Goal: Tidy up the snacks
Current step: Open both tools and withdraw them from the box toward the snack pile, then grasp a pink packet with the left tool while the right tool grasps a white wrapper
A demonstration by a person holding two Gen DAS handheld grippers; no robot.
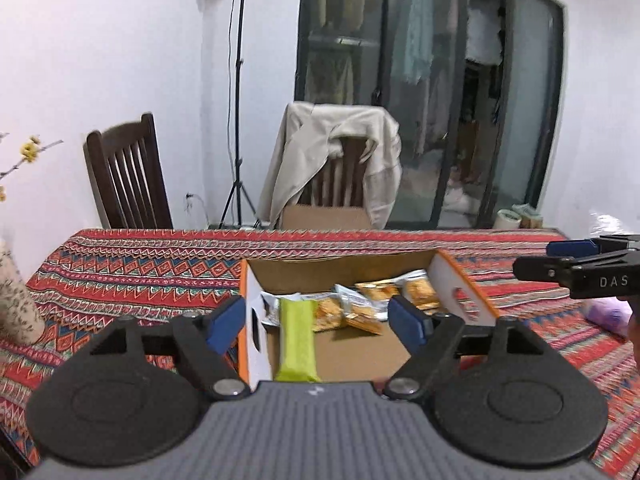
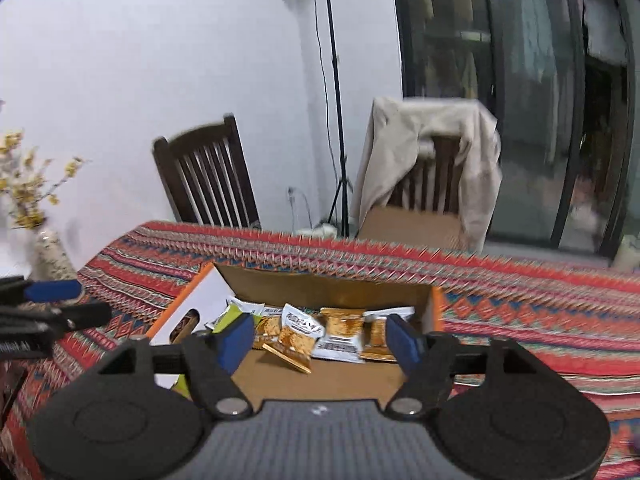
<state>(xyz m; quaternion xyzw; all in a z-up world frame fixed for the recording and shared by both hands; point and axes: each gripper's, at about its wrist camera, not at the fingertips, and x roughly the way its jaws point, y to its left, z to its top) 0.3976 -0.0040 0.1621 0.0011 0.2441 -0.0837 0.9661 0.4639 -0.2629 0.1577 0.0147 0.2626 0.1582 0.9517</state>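
Observation:
An open cardboard box (image 1: pixel 344 268) with orange-and-white end flaps sits on the patterned tablecloth. Inside lie a long green snack bar (image 1: pixel 297 340) and several orange-and-white snack packets (image 1: pixel 360 304). My left gripper (image 1: pixel 318 326) is open and empty, hovering over the box's near left part. My right gripper (image 2: pixel 322 342) is open and empty over the same box (image 2: pixel 320 284), above its packets (image 2: pixel 298 338); the green bar (image 2: pixel 224 318) peeks out at the left. Each gripper shows at the edge of the other view: the right gripper (image 1: pixel 560 258) and the left gripper (image 2: pixel 56 300).
The table with the red patterned cloth (image 1: pixel 140 264) fills the foreground. A flowered vase (image 1: pixel 16 300) stands at the left edge. Two dark wooden chairs (image 1: pixel 124 176) stand behind, one draped with a beige jacket (image 1: pixel 332 148). A light stand (image 1: pixel 238 120) and glass doors lie beyond.

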